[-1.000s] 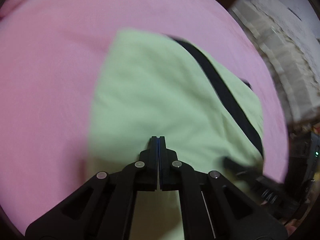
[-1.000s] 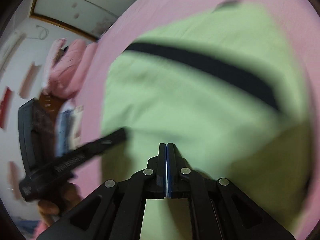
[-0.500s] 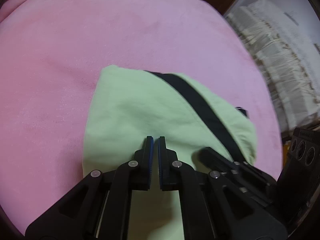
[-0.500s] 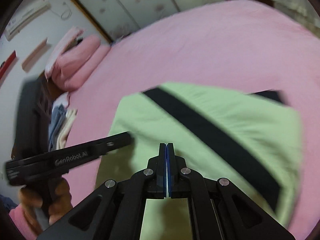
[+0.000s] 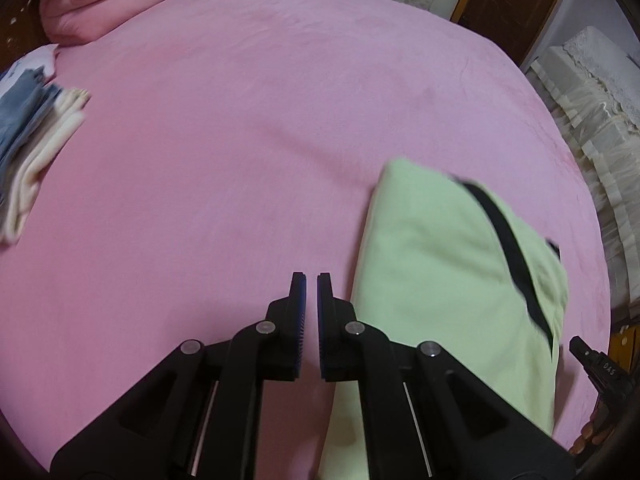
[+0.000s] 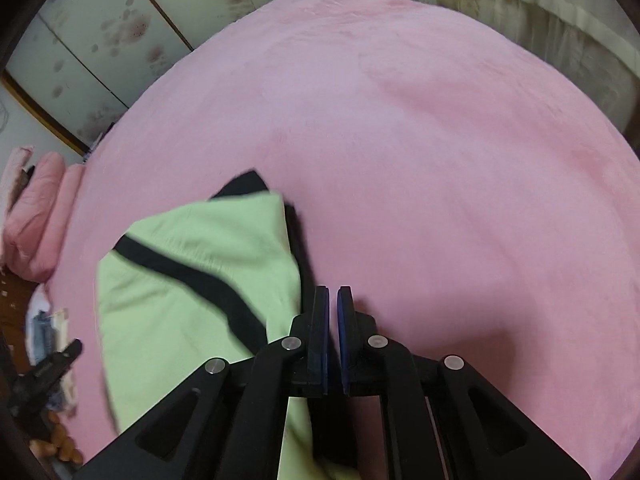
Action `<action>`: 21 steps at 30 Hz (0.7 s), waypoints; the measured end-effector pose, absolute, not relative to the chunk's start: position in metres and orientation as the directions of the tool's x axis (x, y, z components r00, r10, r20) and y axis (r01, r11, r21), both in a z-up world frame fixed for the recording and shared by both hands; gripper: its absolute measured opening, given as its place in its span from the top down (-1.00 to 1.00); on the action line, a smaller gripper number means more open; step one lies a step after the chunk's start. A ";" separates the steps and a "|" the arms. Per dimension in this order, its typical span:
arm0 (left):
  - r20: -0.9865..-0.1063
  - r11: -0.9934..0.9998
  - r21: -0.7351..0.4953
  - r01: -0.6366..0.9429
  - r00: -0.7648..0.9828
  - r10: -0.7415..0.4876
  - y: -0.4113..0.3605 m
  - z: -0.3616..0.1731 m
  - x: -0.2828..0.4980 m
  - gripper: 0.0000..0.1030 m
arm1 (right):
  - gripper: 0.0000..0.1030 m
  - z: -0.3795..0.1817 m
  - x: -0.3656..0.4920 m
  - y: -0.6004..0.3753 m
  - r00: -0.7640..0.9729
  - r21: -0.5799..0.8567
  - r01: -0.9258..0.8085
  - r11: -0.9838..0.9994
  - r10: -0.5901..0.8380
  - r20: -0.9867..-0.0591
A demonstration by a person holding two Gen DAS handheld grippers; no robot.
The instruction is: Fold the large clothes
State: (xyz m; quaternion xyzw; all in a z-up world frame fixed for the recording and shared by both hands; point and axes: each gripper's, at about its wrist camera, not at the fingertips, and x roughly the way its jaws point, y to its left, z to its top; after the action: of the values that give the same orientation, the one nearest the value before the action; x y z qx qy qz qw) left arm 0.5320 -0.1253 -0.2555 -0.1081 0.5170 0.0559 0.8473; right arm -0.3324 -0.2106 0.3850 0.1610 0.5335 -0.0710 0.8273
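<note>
A light green garment with a black stripe (image 5: pixel 448 272) lies folded on the pink bed (image 5: pixel 240 140). It also shows in the right wrist view (image 6: pixel 192 280), low on the left. My left gripper (image 5: pixel 311 280) is slightly open and empty, above the bed just left of the garment's edge. My right gripper (image 6: pixel 333 292) is slightly open and empty, just right of the garment's edge. The other gripper's tip shows at the edge of each view.
A stack of folded clothes (image 5: pixel 28 136) lies at the bed's left side. Pink bedding (image 5: pixel 104 0) is piled at the far left corner. A white lace-covered piece of furniture (image 5: pixel 592 92) stands to the right. Sliding doors (image 6: pixel 100 40) lie beyond the bed.
Both grippers have let go of the green garment and opened a little. They have pulled back and apart, the left to the garment's left, the right to its right.
</note>
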 end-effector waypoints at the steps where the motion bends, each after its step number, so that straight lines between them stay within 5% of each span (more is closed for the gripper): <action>1: -0.896 0.973 -0.113 -0.202 0.444 -0.012 -0.133 -0.256 0.522 0.97 | 0.88 0.393 -0.333 -0.216 0.413 0.189 0.290 0.938 0.055 -0.909; 4: -0.916 0.976 -0.093 -0.197 0.400 -0.006 -0.148 -0.255 0.486 0.97 | 0.69 0.403 -0.374 -0.201 0.400 0.170 0.269 0.948 0.050 -0.915; 6: -0.931 0.973 -0.112 -0.200 0.365 -0.032 -0.158 -0.253 0.469 0.97 | 0.32 0.424 -0.386 -0.186 0.394 0.161 0.249 0.955 0.051 -0.918; 10: -0.950 0.978 -0.113 -0.177 0.306 -0.054 -0.175 -0.249 0.429 0.95 | -0.06 0.459 -0.423 -0.169 0.363 0.162 0.182 0.970 0.087 -0.928; 12: -0.958 0.983 -0.100 -0.154 0.282 -0.053 -0.185 -0.249 0.408 0.76 | -0.19 0.464 -0.442 -0.152 0.318 0.185 0.121 0.975 0.138 -0.938; 14: -0.964 0.986 -0.106 -0.129 0.256 -0.070 -0.198 -0.250 0.398 0.31 | -0.22 0.468 -0.454 -0.136 0.278 0.176 0.070 0.982 0.150 -0.949; 21: -0.980 0.995 -0.059 -0.074 0.196 -0.044 -0.230 -0.241 0.357 -0.17 | -0.60 0.487 -0.497 -0.123 0.232 0.128 -0.025 0.991 0.130 -0.964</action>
State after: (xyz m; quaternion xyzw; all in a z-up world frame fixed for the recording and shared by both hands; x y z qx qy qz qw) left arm 0.3568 -0.2305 -0.2406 -0.0466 0.6341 0.0099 0.7718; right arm -0.4970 -0.1227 0.4874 0.0428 0.6179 0.0494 0.7835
